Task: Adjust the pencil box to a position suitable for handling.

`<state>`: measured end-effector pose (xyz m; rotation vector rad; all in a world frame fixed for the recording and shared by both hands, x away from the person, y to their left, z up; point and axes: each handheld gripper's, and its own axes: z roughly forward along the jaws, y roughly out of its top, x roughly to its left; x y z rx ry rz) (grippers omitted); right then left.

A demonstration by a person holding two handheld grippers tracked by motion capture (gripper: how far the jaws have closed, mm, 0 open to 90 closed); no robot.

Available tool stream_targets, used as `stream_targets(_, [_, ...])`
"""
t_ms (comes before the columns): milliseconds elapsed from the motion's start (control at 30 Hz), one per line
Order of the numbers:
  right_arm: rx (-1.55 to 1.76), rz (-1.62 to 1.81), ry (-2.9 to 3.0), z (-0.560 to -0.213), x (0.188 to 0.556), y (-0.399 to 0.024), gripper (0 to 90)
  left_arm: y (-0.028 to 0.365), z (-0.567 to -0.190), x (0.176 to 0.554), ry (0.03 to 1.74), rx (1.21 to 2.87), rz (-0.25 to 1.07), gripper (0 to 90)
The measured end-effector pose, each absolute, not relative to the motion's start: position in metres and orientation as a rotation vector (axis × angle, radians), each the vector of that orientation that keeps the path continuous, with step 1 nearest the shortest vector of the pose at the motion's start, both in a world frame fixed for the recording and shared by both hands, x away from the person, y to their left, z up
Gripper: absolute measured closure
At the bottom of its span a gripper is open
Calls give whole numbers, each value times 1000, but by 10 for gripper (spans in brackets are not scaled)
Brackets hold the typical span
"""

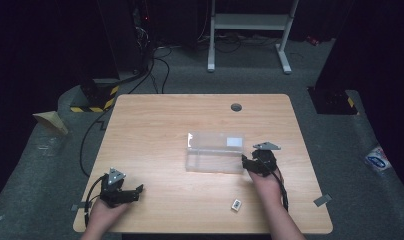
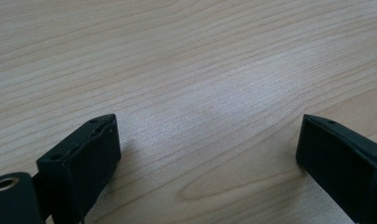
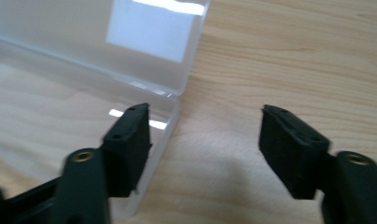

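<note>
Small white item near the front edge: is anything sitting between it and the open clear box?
Nothing visible does. The small white item lies alone on bare table, and the wood between it and the clear box is free. The right tool, open at the box's right end, sits beside that path, not across it.

No legible text, number or brand can be made out. A white label (image 3: pixel 151 28) is carried on the lid of the clear box (image 1: pixel 215 152), but it is seen blank. A blue-and-white printed packet (image 1: pixel 377 160) lies on the floor at 3 o'clock of the worktop (image 1: pixel 155 130); its print is too small to be read.
</note>
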<state>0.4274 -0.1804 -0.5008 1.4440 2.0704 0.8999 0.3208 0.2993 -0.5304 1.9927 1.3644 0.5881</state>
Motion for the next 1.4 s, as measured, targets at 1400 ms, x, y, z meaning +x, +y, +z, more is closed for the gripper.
stream_targets(1400, [1330, 931, 2202, -518, 405, -140, 743, 299, -531, 320, 1370, 1986, 587, 68])
